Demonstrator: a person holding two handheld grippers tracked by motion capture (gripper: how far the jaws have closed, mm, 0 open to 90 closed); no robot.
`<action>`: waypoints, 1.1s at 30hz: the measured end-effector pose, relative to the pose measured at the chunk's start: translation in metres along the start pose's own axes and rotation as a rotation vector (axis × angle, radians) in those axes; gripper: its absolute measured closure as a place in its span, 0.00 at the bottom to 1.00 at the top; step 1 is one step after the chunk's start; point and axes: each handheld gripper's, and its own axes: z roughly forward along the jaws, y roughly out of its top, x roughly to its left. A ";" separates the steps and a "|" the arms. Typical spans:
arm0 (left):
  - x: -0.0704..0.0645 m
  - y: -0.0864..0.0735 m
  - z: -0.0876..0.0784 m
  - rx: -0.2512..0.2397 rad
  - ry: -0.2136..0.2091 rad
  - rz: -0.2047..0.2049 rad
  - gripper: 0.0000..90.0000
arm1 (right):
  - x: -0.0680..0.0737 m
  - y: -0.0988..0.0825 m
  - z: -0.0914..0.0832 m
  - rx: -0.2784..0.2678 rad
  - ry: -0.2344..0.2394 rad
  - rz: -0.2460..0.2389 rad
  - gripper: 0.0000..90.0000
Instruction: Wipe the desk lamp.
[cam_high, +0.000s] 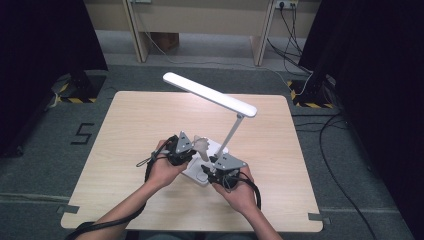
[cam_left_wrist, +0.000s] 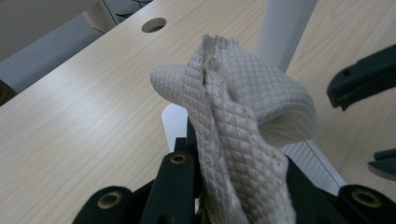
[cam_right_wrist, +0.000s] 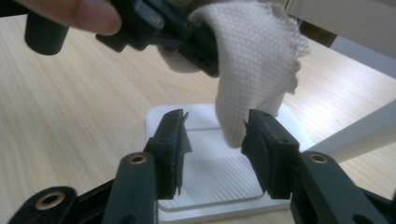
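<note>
Forearms come in from the bottom of the high view, and both hands work over the white lamp base (cam_high: 200, 172), the landmark for everything else on the desk (cam_high: 140, 120). From that base a slim stem rises up and away to the long white lamp head (cam_high: 210, 94), which hangs well above the far half of the desk.

At the base's left edge sits the left gripper (cam_high: 196, 148), its fingers (cam_left_wrist: 180, 175) closed on a beige cloth (cam_left_wrist: 243, 121). The cloth is bunched and folded; its long axis runs up out of the fingers, curling over at the top, with one loose end hanging down toward the base.

On the near right corner of the base is the right gripper (cam_right_wrist: 215, 140), its fingers (cam_right_wrist: 170, 144) standing wide apart and gripping nothing. The cloth's hanging end (cam_right_wrist: 252, 88) drops above and just between them, nearer the right-hand finger, clear of both pads as far as can be told.

Judging from this, the next move turns on that hanging end: it lies just ahead of and above the right gripper, so that hand is the nearer one to take it, or the left hand lowers it onto the base to wipe
</note>
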 end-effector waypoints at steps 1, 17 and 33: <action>0.000 0.001 -0.001 0.002 0.001 0.006 0.90 | 0.000 0.001 0.000 0.002 0.000 -0.008 0.62; -0.013 0.005 -0.012 -0.004 -0.007 0.018 0.90 | -0.002 0.006 0.009 -0.007 -0.046 -0.059 0.71; -0.038 -0.003 -0.014 -0.096 -0.112 -0.035 0.69 | -0.014 0.000 -0.030 -0.038 -0.144 -0.051 0.94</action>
